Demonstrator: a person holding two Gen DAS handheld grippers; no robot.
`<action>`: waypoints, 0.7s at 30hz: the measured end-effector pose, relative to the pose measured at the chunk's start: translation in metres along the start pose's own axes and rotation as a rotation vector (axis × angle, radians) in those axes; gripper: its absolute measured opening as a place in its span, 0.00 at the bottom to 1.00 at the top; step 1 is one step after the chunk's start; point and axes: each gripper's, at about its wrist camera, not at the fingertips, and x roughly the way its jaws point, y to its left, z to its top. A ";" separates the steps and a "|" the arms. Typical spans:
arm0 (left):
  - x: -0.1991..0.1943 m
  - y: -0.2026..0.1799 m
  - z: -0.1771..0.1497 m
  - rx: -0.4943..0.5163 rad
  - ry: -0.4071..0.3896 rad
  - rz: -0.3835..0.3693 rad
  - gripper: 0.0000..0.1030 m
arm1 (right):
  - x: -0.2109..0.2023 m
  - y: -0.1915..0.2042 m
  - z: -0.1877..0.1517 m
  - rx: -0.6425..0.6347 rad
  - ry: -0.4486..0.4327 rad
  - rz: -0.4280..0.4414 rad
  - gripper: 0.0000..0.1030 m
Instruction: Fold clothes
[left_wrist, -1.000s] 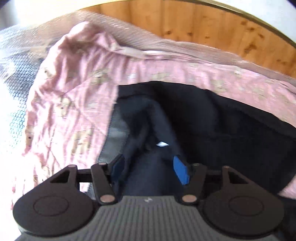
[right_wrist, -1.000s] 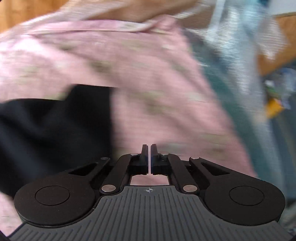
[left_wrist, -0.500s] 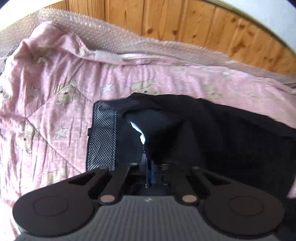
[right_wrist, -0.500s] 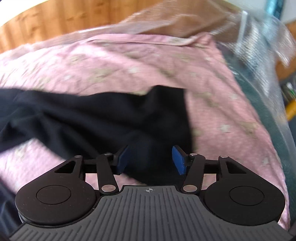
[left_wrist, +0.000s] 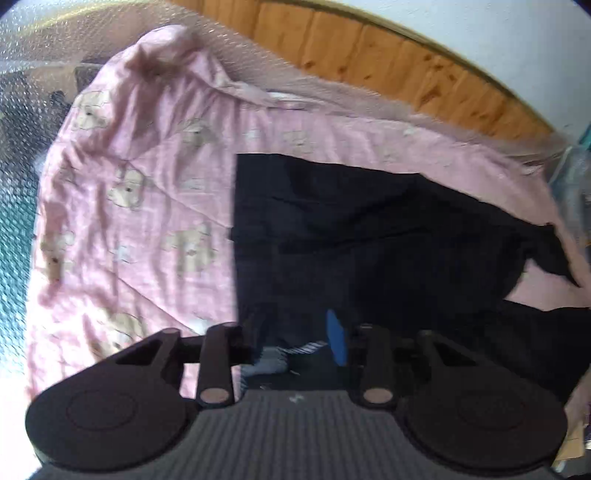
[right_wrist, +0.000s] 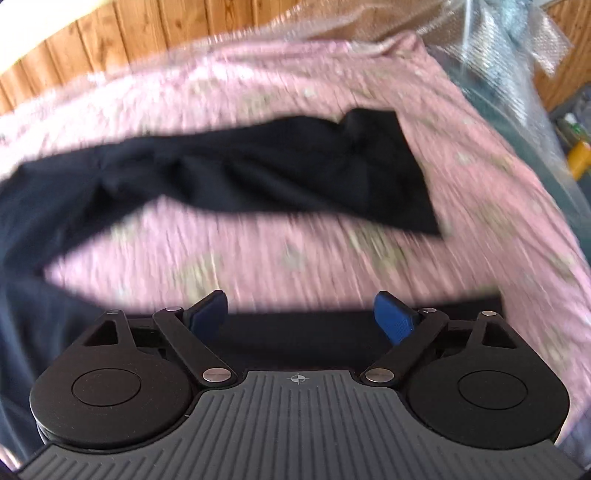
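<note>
A dark navy garment (left_wrist: 369, 229) lies spread on a pink bear-print blanket (left_wrist: 140, 206). In the left wrist view my left gripper (left_wrist: 291, 339) is open, its jaws apart over the garment's near left edge, where a grey lining shows. In the right wrist view the garment (right_wrist: 280, 166) stretches across the blanket (right_wrist: 288, 254) with one leg end at the right. My right gripper (right_wrist: 301, 312) is open and empty above another dark part of the garment (right_wrist: 332, 332) at the near edge. That view is blurred by motion.
Bubble wrap (left_wrist: 33, 55) covers the bed around the blanket and also shows in the right wrist view (right_wrist: 517, 55). A wooden panel wall (left_wrist: 388, 55) runs behind the bed. Small clutter (right_wrist: 580, 155) sits off the bed's right side.
My left gripper was shut on the garment's waist half a second ago and is now open, with the garment lying flat. My right gripper opened from shut and pulled back toward the near edge.
</note>
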 end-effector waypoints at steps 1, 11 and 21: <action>-0.002 -0.010 -0.016 -0.008 0.007 -0.019 0.45 | -0.002 -0.001 -0.010 -0.007 0.029 -0.034 0.87; -0.017 -0.092 -0.130 -0.132 0.049 -0.044 0.55 | -0.046 0.007 -0.073 -0.059 0.021 -0.031 0.87; -0.034 -0.225 -0.172 -0.006 0.046 0.087 0.66 | -0.085 0.076 -0.137 -0.412 -0.098 0.141 0.87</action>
